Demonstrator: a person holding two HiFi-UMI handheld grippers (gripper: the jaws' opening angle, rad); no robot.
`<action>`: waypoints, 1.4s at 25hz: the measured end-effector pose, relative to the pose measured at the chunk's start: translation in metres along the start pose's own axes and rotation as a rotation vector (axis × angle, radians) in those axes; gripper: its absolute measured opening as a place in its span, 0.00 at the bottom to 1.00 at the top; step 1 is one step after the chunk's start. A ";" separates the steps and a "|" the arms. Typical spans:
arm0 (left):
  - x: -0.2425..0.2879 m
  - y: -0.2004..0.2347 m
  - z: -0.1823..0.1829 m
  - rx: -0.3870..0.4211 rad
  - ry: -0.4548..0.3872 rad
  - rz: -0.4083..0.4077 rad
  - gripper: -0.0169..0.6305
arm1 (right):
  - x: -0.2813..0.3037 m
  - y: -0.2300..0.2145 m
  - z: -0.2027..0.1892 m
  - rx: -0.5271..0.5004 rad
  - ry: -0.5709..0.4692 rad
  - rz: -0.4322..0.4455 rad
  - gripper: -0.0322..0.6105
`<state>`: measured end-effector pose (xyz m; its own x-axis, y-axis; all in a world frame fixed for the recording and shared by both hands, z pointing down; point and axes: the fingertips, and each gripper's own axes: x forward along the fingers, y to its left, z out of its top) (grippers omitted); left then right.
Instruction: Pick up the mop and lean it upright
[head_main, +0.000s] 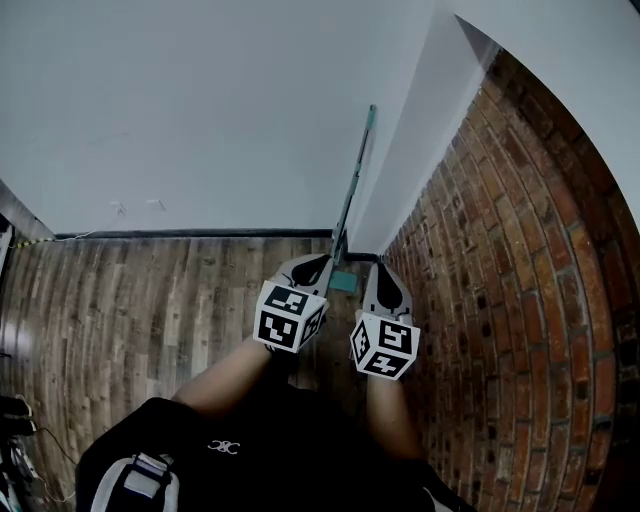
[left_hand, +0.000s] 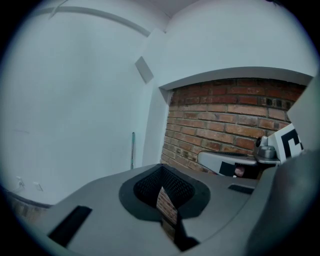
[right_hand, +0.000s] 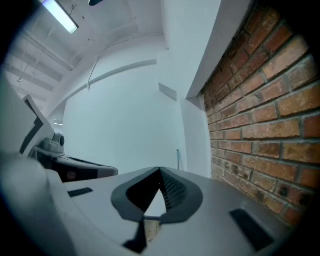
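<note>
The mop stands upright in the corner, its thin teal handle (head_main: 352, 185) resting against the white wall and its teal head (head_main: 343, 281) on the floor. My left gripper (head_main: 318, 262) hangs just left of the mop's foot, shut and empty. My right gripper (head_main: 381, 270) hangs just right of it, also shut with nothing between its jaws. Neither touches the mop. In the left gripper view the handle (left_hand: 133, 150) shows far off beyond the shut left gripper (left_hand: 161, 167). In the right gripper view the handle (right_hand: 178, 159) rises behind the shut right gripper (right_hand: 160, 172).
A red brick wall (head_main: 510, 300) runs close along the right. The white wall (head_main: 200, 120) with a black baseboard (head_main: 190, 234) closes the far side. Wooden floor (head_main: 130, 310) stretches to the left, with dark objects (head_main: 12, 420) at the left edge.
</note>
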<state>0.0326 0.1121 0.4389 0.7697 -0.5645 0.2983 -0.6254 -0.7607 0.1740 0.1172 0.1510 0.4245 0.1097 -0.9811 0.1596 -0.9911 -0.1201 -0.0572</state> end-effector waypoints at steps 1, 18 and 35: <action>0.008 0.004 0.001 -0.003 0.002 -0.009 0.02 | 0.007 -0.002 0.000 -0.006 0.004 -0.007 0.07; 0.151 0.149 0.081 -0.060 -0.037 -0.108 0.02 | 0.212 -0.010 0.036 -0.072 0.069 -0.105 0.07; 0.211 0.245 0.076 -0.192 0.026 0.016 0.02 | 0.375 -0.052 0.039 -0.043 0.084 -0.152 0.08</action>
<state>0.0517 -0.2180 0.4734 0.7571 -0.5659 0.3264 -0.6528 -0.6749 0.3442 0.2132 -0.2169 0.4485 0.2540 -0.9357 0.2447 -0.9660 -0.2582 0.0154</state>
